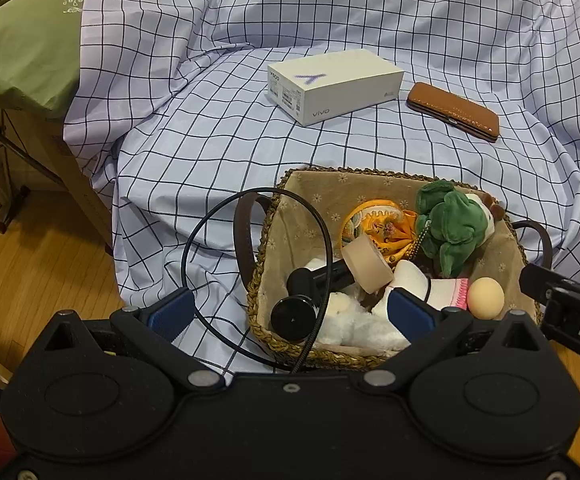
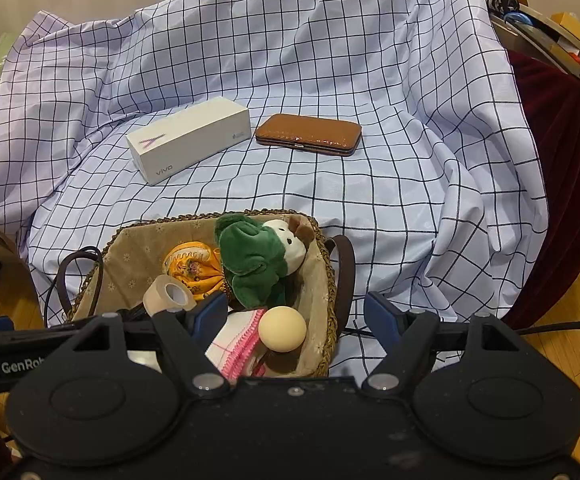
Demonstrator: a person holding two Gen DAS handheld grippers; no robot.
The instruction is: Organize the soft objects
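A woven basket (image 2: 326, 280) with a fabric lining sits on a checked cloth (image 2: 370, 208) draped over the furniture. Inside lie a green plush toy (image 2: 250, 264), an orange patterned pouch (image 2: 194, 268), a roll of beige tape (image 2: 170, 294), a pale ball (image 2: 282, 328), a pink-edged white cloth (image 2: 234, 344), a white plush toy (image 1: 354, 320) and a black corded device (image 1: 294, 316). Beyond the basket, a white phone box (image 2: 188, 144) and a brown case (image 2: 308, 134) rest just beside each other. The left gripper (image 1: 290, 312) and right gripper (image 2: 296, 316) both hover at the basket's near edge, fingers apart and holding nothing.
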